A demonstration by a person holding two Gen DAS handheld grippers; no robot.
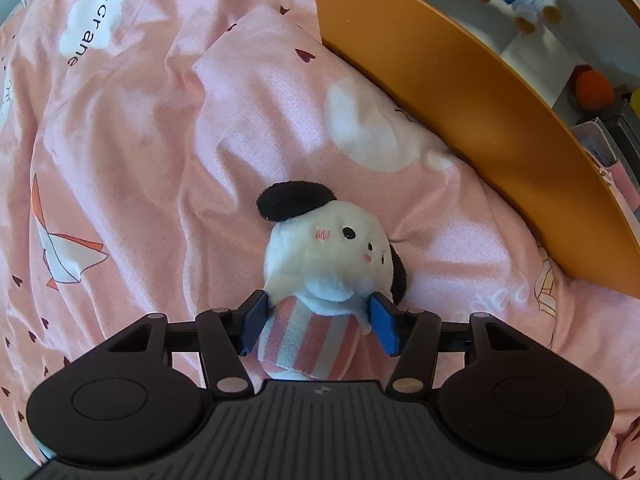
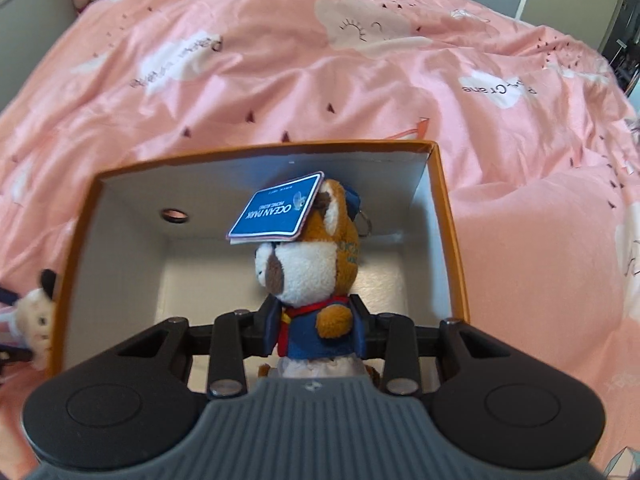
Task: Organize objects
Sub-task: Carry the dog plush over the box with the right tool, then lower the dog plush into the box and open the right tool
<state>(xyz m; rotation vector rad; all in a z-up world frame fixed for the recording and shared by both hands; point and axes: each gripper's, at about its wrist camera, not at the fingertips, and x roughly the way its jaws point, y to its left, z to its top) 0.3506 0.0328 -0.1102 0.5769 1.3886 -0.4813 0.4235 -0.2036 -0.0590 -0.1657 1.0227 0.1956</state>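
1. My left gripper is open, pads either side of the white plush dog in its striped outfit, not pressing.
2. The dog lies on the pink bedspread, just beside the orange box.
3. My right gripper is clamped on the brown plush, blue tag on its head.
4. I'm holding that plush over the open box interior.

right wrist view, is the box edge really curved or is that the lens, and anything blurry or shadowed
Right wrist view: fisheye bends the orange box rim; the white plush at the left edge smears, while the brown plush in the right gripper is sharp. Left wrist view: the box wall bows too, its shadow falling on the pink bedspread.
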